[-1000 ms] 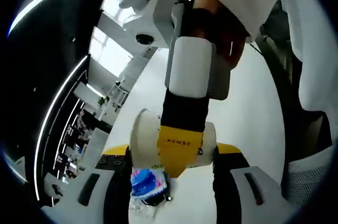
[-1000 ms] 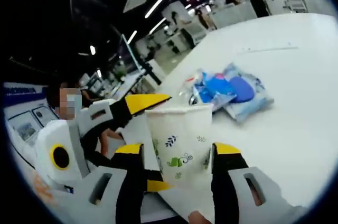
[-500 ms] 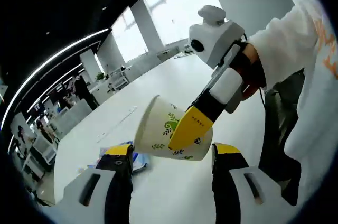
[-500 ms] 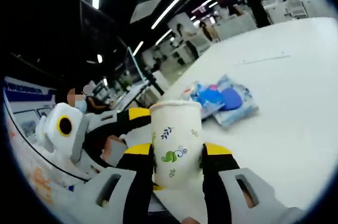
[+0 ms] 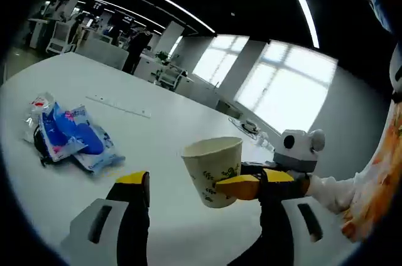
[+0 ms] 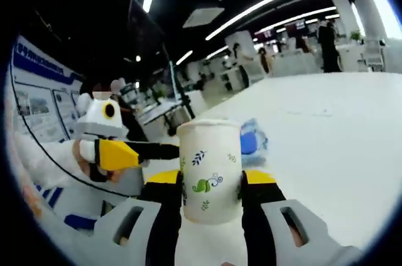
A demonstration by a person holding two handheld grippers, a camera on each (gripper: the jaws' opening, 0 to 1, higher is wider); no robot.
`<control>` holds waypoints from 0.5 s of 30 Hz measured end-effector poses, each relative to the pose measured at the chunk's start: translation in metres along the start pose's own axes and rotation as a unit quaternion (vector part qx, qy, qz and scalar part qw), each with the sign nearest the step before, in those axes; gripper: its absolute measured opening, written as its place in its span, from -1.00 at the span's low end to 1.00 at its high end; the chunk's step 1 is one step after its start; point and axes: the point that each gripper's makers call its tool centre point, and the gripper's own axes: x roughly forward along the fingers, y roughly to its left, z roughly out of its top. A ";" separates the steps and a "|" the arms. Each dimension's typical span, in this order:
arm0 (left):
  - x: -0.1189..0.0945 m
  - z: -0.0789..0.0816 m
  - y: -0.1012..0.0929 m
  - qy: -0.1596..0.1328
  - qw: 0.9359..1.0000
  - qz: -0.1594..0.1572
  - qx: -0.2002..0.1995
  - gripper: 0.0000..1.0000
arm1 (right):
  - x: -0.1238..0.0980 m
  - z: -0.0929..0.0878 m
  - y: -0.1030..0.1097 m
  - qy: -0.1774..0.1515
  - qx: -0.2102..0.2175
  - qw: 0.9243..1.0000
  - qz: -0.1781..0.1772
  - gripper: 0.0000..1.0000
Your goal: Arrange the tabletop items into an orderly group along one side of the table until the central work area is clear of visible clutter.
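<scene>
A white paper cup (image 6: pixel 209 172) with green leaf prints stands upright between the jaws of my right gripper (image 6: pixel 210 179), which is shut on it. In the left gripper view the same paper cup (image 5: pixel 213 172) hangs above the white table (image 5: pixel 157 147), with the right gripper (image 5: pixel 237 186) reaching in from the right and pinching its side. My left gripper (image 5: pixel 205 179) is open, its jaws wide apart and touching nothing. In the right gripper view the left gripper (image 6: pixel 125 153) comes in from the left, beside the cup. Blue snack packets (image 5: pixel 69 137) lie on the table at the left.
A thin, long strip (image 5: pixel 119 106) lies flat on the table beyond the packets. One blue packet (image 6: pixel 252 142) peeks out behind the cup. A sleeve (image 5: pixel 370 172) shows at the right edge. Desks, chairs and people fill the far office background.
Both cameras have swung. The cup stays in the right gripper and now looks upright in the left gripper view. The left gripper has drawn back from the cup, staying open.
</scene>
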 end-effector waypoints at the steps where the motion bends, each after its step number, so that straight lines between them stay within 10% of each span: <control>1: 0.006 0.000 -0.010 -0.004 1.000 -0.002 -0.005 0.42 | -0.005 0.001 -0.002 0.005 -0.021 1.000 -0.006 -0.29; 6: 0.018 0.004 -0.024 -0.006 1.000 -0.002 -0.006 0.33 | -0.001 0.017 0.013 -0.029 -0.087 0.996 0.000 -0.28; 15: -0.018 0.028 0.049 0.024 0.996 0.072 0.048 -0.12 | 0.068 0.008 0.034 0.013 -0.112 0.994 0.000 -0.25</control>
